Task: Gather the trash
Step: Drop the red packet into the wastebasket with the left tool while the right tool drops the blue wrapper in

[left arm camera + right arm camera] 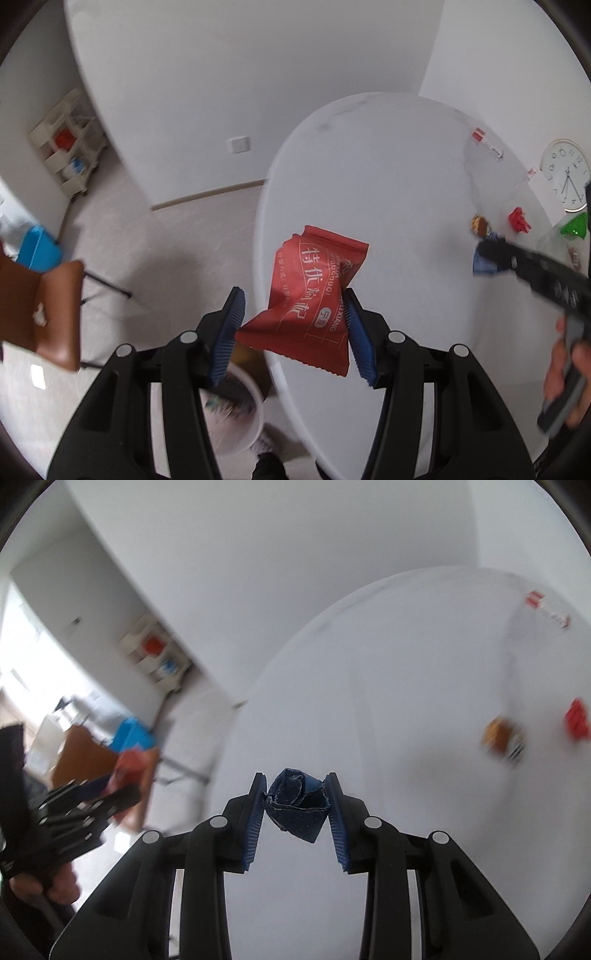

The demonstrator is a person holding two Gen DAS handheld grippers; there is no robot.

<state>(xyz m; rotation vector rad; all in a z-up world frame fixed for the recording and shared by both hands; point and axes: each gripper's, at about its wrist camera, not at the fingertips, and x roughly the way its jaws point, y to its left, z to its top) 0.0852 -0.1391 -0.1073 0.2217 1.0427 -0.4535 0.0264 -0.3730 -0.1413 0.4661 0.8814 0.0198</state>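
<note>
Now red wrapper (314, 295) pinched between left fingers (231, 325).

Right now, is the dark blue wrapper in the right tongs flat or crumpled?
Crumpled. The dark blue wrapper is folded into a small wad, pinched between the blue pads of the right tongs above the white table.

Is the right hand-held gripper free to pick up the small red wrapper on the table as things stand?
Probably not: the right hand-held gripper is shut on a crumpled blue wrapper; the small red wrapper lies unobstructed on the table.
</note>
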